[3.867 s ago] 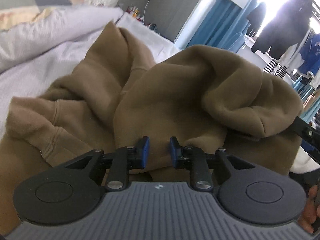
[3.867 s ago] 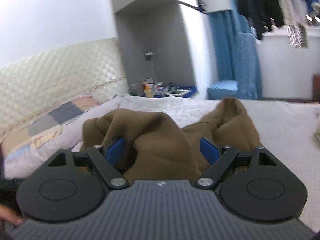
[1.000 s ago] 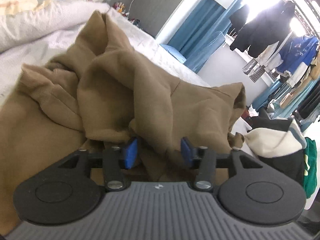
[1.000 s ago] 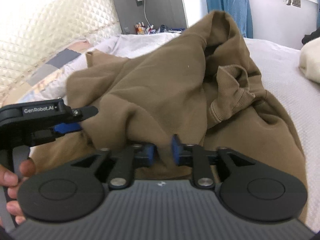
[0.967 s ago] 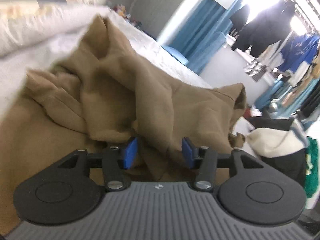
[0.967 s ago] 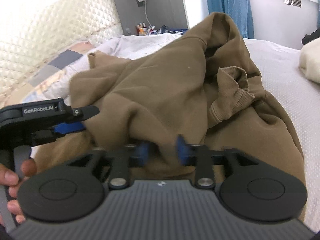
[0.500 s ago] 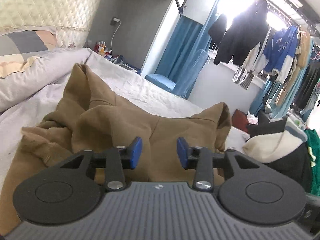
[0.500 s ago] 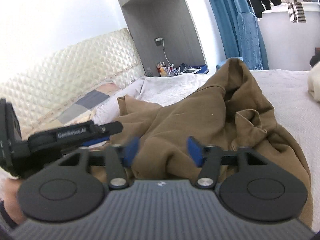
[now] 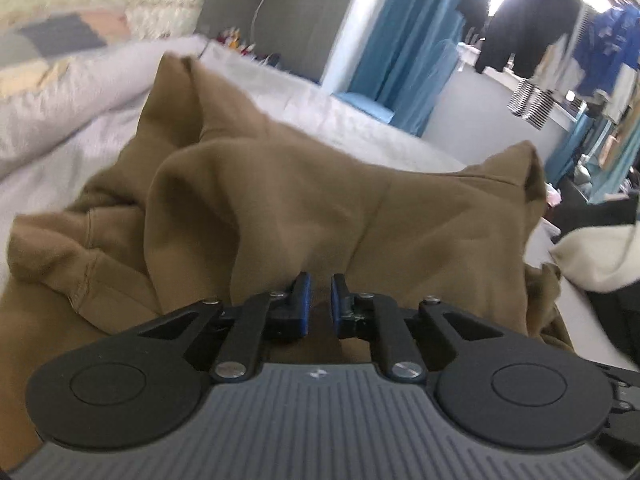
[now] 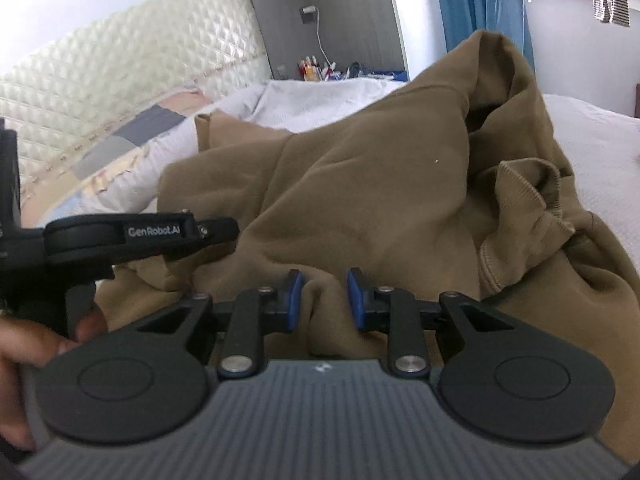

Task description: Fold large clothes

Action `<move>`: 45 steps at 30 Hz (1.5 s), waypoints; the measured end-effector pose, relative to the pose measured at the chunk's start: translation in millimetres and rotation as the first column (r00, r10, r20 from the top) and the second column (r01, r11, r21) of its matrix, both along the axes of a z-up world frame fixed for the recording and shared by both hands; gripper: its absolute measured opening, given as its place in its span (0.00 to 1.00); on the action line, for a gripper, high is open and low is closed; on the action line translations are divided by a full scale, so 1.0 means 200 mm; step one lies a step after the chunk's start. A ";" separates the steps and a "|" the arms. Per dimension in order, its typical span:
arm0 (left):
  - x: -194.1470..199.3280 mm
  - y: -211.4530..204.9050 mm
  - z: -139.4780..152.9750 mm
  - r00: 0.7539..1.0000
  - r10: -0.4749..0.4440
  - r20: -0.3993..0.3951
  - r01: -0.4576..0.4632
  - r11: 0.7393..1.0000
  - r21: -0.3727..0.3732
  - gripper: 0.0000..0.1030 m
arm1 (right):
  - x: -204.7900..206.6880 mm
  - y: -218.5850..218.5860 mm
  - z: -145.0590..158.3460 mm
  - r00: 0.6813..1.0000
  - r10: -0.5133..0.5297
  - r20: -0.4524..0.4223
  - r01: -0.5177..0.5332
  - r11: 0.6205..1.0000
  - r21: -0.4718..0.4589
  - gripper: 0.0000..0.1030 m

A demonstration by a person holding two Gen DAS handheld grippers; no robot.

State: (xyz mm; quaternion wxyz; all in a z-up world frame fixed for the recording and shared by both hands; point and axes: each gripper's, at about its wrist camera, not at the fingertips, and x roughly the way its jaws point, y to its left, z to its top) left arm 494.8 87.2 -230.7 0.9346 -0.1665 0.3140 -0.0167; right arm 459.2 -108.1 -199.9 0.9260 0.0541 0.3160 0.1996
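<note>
Bedroom daylight falls across a white bedspread where a crumpled brown hoodie lies heaped, filling the space just ahead of both sets of fingers. Half a second ago each gripper stood clearly apart over the cloth; now both are narrowing on it. The left gripper is closing, its blue pads nearly together with a thin ridge of brown fabric in the slot between them, and they appear to press on it. The right gripper is closing too, a raised fold of the same garment standing between its pads, which still show a gap on either side of the fold. The left tool also shows at the left edge of the right wrist view, held by a hand, level with the right fingers and just beside them.

Read as a judgement, the two pinches sit side by side on one near edge of the hoodie, which suggests the garment is being taken up to be spread or turned before any fold is laid; the folding itself looks barely begun, since the cloth beyond the fingers is bunched, with a ribbed cuff off to the right fingers' far side.

Beyond the fingers stand a quilted cream headboard, a patchwork pillow, blue curtains and hanging clothes.
</note>
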 end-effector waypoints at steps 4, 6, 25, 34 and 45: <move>0.10 0.03 -0.07 0.999 0.011 -0.037 -0.012 1.000 -0.004 0.11 | 0.11 0.03 -0.06 1.000 -0.004 -0.016 0.004 1.000 -0.004 0.25; 0.13 0.03 -0.09 0.999 0.015 -0.044 -0.016 1.000 -0.003 0.10 | 0.13 0.05 -0.08 1.000 -0.001 -0.004 0.001 1.000 -0.012 0.25; -0.20 0.00 0.13 1.000 0.003 0.012 -0.003 1.000 -0.004 0.38 | -0.13 -0.07 0.14 0.999 -0.040 0.023 0.039 0.997 0.065 0.65; -0.55 -0.04 0.23 0.999 -0.034 0.014 0.033 0.998 0.055 0.44 | -0.39 -0.17 0.26 0.999 -0.050 -0.021 0.051 0.998 0.045 0.64; -0.92 0.15 0.27 0.996 0.027 -0.080 -0.027 1.000 -0.009 0.47 | -0.52 -0.58 0.24 0.949 -0.085 -0.303 0.102 0.994 0.043 0.63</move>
